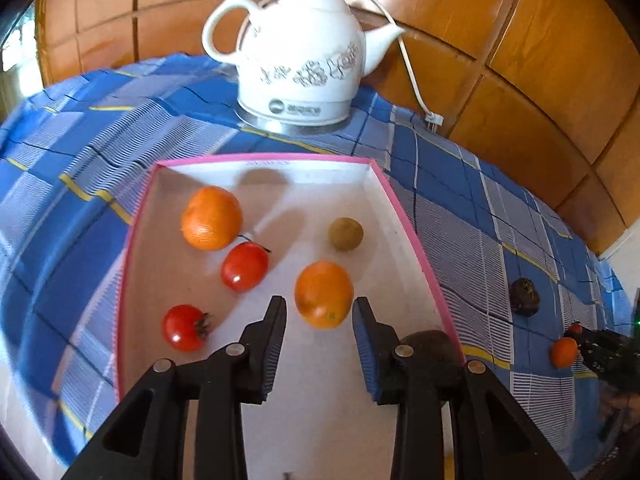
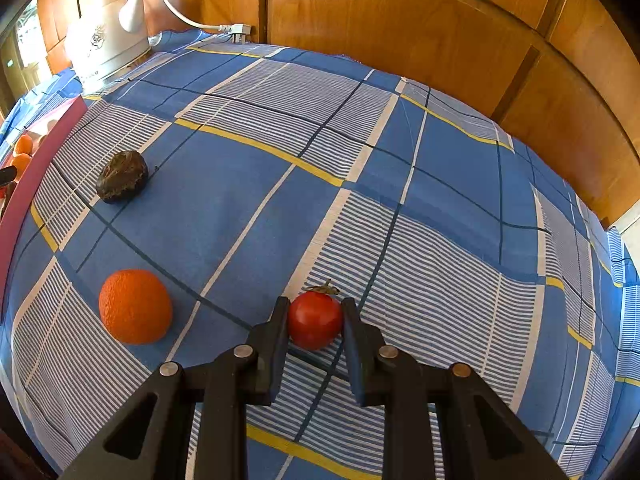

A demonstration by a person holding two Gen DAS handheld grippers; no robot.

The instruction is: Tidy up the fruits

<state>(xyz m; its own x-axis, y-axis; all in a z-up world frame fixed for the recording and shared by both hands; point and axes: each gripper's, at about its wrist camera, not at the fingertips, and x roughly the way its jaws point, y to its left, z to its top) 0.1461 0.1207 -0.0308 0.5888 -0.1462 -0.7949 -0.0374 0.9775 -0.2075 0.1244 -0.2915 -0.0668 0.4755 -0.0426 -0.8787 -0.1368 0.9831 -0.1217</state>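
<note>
A white box with a pink rim lies on the checked cloth. It holds two oranges, two tomatoes, a small brownish fruit and a dark fruit half hidden behind my finger. My left gripper hovers over the box, open, with the nearer orange at its tips and a slim gap beside the left pad. On the cloth, my right gripper is shut on a red tomato with a dry stem. An orange and a dark wrinkled fruit lie to its left.
A white ceramic kettle on a metal base stands behind the box, its cord trailing to the right. Wooden panelling closes the back of the table. The box's pink side shows at the right wrist view's left edge.
</note>
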